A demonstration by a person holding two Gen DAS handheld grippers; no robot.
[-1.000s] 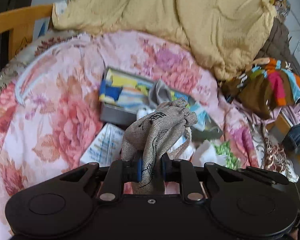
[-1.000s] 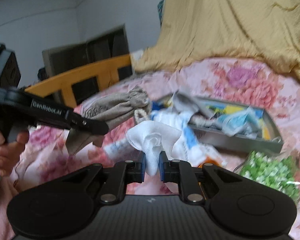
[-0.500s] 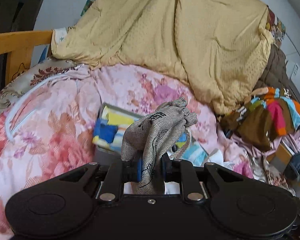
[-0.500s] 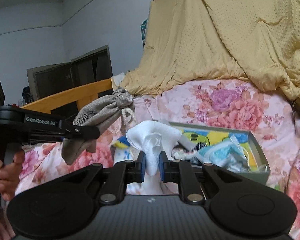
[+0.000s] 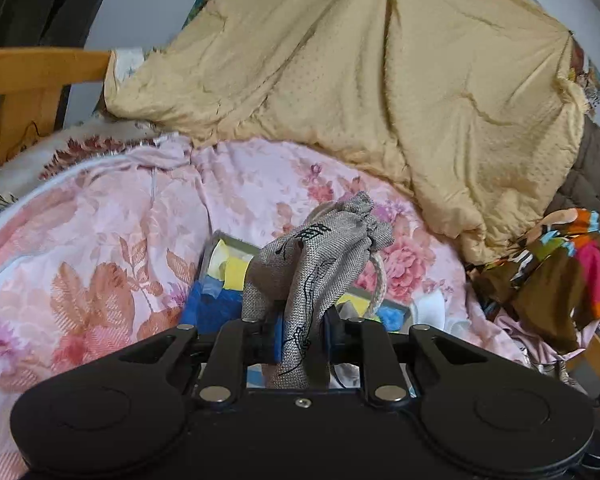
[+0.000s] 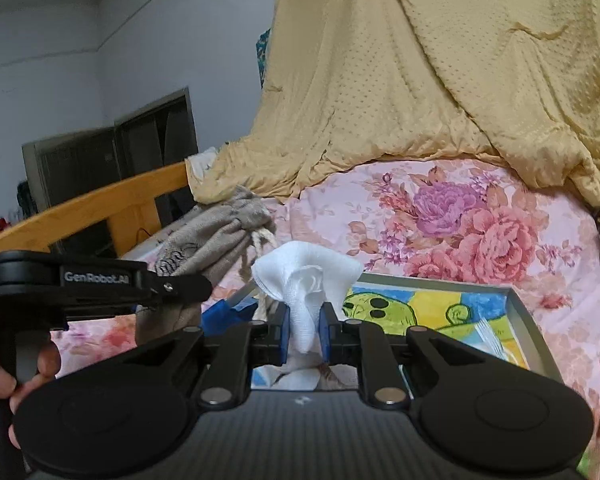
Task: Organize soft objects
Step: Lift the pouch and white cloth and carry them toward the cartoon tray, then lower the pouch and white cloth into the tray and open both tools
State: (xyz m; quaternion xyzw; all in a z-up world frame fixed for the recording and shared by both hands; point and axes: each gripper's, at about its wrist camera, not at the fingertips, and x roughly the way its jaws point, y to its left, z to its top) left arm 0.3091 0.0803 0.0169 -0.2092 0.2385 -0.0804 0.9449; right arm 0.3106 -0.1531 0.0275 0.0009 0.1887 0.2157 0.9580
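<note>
My left gripper (image 5: 302, 334) is shut on a grey burlap drawstring pouch (image 5: 320, 256) and holds it above the bed. The pouch (image 6: 216, 236) and the left gripper (image 6: 180, 284) also show at the left of the right wrist view. My right gripper (image 6: 305, 334) is shut on a white cloth (image 6: 306, 280) and holds it raised. Below and beyond both lies a shallow grey box (image 6: 528, 320) with a colourful cartoon lining, also in the left wrist view (image 5: 220, 240), partly hidden by the pouch.
A pink floral bedspread (image 5: 100, 240) covers the bed. A big yellow quilt (image 5: 380, 80) is heaped at the back. Multicoloured clothes (image 5: 572, 264) lie at the right. A wooden bed rail (image 6: 100, 204) runs along the left. A blue cloth (image 5: 216, 308) lies in the box.
Both grippers have risen and tilted up with their loads. The box and the loose items on the bed have dropped lower in view; the quilt and wall fill more of it.
</note>
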